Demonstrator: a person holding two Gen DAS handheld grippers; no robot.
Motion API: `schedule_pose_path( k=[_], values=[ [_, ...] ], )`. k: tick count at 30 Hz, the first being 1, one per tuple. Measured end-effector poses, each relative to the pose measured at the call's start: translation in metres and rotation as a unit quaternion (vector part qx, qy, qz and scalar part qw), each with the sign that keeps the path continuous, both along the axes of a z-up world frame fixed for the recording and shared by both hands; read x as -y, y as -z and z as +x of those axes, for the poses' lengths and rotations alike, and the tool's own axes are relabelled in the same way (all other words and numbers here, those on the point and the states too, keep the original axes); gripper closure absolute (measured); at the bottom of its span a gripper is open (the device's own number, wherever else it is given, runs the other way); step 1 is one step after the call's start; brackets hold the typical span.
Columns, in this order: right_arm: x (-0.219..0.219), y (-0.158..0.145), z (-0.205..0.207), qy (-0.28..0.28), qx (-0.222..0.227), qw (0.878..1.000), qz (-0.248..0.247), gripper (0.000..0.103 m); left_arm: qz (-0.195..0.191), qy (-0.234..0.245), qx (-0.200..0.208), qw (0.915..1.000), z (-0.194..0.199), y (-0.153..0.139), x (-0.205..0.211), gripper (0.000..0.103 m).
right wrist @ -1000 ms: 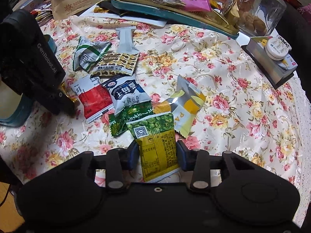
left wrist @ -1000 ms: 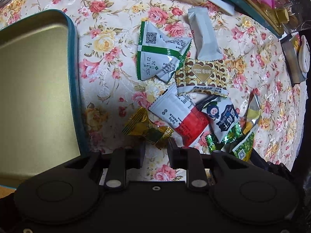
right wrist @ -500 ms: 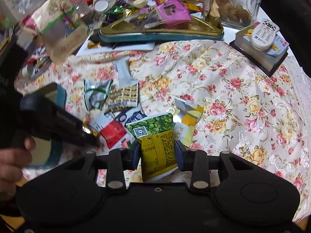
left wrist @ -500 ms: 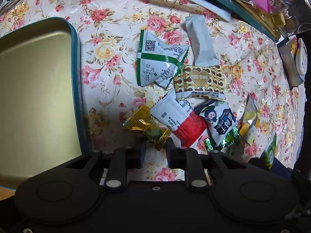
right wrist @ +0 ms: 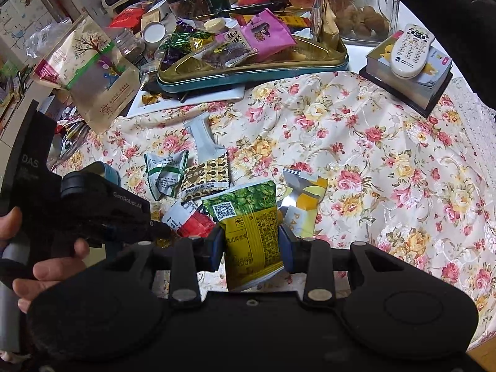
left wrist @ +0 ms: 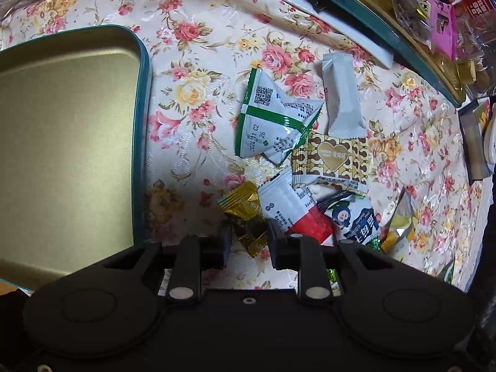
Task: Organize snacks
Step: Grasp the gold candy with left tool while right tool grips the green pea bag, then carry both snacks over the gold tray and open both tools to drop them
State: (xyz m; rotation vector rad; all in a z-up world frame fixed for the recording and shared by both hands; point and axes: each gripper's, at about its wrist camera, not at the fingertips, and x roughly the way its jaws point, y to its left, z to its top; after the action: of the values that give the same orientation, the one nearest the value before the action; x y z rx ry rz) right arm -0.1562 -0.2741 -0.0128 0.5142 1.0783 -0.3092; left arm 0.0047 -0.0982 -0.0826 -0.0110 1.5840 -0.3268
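Right tool [right wrist: 251,245]: clamped on the green-yellow packet [right wrist: 248,226], lifted clear above the floral cloth [right wrist: 372,161].
Left tool [left wrist: 246,241]: jaws narrow and opening, gold candy [left wrist: 245,214] between them, pads not pressing it.
Tin [left wrist: 141,99]: open, just left of the candy.
Snack pile [left wrist: 297,167]: loose on the desk, beside the tin.
Hand [right wrist: 37,266]: gripping the left tool's handle.

The empty tin [left wrist: 62,142] is cut off at the left edge, its far side unseen.
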Motion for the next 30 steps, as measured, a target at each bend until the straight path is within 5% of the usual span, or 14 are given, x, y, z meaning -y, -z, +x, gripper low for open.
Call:
schedule_pose_path(
  k=[10, 17, 22, 30],
  values=[
    [0.0, 0.002, -0.001, 0.014, -0.014, 1.0, 0.007, 0.065, 0.006, -0.013, 0.018, 0.9997, 0.003, 0.003, 0.005, 0.07],
    [0.008, -0.006, -0.001, 0.049, -0.015, 0.998, 0.025, 0.065, 0.007, 0.026, 0.03, 0.9992, -0.002, -0.006, 0.012, 0.073],
    [0.014, -0.014, 0.002, 0.091, -0.011, 0.995, 0.039, 0.065, -0.013, 0.058, 0.031, 0.9977, -0.01, -0.03, 0.009, 0.073],
    [-0.004, -0.026, 0.024, 0.107, -0.004, 0.993, 0.058, 0.065, 0.003, 0.077, 0.114, 0.9905, 0.007, -0.088, -0.026, 0.073]
  ],
)
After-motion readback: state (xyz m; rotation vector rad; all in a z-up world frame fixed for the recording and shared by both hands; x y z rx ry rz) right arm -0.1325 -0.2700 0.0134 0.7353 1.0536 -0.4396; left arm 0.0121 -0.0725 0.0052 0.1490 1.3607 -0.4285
